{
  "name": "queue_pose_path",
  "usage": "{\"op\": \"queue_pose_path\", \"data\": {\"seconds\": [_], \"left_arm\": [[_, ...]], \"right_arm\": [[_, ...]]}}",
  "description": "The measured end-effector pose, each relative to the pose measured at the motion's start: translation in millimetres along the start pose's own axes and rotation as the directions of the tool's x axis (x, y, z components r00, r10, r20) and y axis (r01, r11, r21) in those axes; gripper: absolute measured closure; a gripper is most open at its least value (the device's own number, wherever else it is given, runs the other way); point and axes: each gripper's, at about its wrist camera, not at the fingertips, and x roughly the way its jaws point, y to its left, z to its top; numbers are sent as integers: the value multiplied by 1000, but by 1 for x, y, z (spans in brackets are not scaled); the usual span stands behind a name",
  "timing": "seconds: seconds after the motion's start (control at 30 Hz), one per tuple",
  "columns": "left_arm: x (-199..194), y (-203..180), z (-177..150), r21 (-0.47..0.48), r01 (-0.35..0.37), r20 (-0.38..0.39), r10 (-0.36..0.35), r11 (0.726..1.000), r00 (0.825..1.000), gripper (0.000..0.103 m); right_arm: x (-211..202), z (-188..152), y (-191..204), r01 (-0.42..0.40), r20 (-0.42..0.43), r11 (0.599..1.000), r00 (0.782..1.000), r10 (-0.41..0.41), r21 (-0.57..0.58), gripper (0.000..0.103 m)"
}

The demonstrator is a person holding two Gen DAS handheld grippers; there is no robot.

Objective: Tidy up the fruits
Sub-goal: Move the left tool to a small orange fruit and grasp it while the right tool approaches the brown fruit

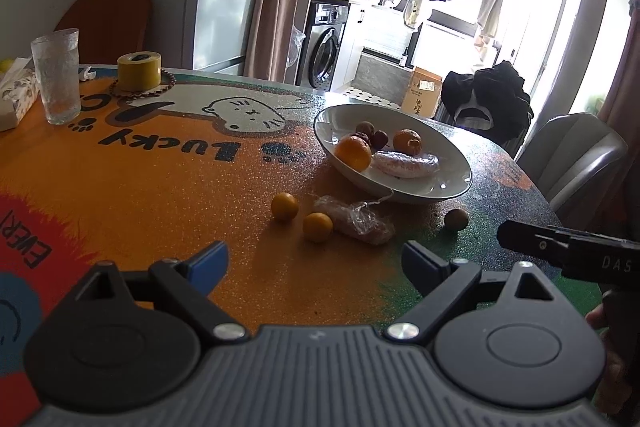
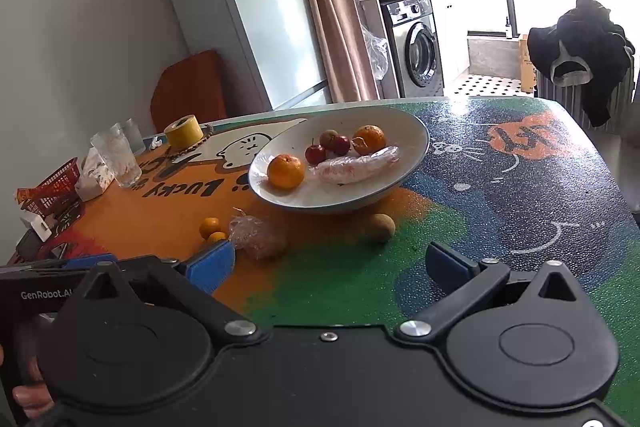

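Both grippers, left (image 1: pixel 316 263) and right (image 2: pixel 330 263), released: centre your jaws around one kumquat (image 1: pixel 317 226), then carry it to the bowl (image 1: pixel 448 187)

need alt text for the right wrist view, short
Open right tongs hover empty above a colourful table, facing a white bowl holding two oranges, small red fruits and a wrapped item. Still on the table before the bowl: two small oranges, a wrapped item and a brown fruit.
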Motion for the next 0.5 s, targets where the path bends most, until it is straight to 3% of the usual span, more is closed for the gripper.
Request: {"op": "queue_pose_path", "data": {"seconds": [0.33,0.5], "left_arm": [[9,1,5,1,-3,18,3,1000,1000,12],[20,-1,8,-8,-6,20,6,1000,1000,19]], "right_arm": [[7,2,-8,-14,9,1000,1000,14,28,0],[15,2,-14,-30,-7,999,1000,31,33,0]]}}
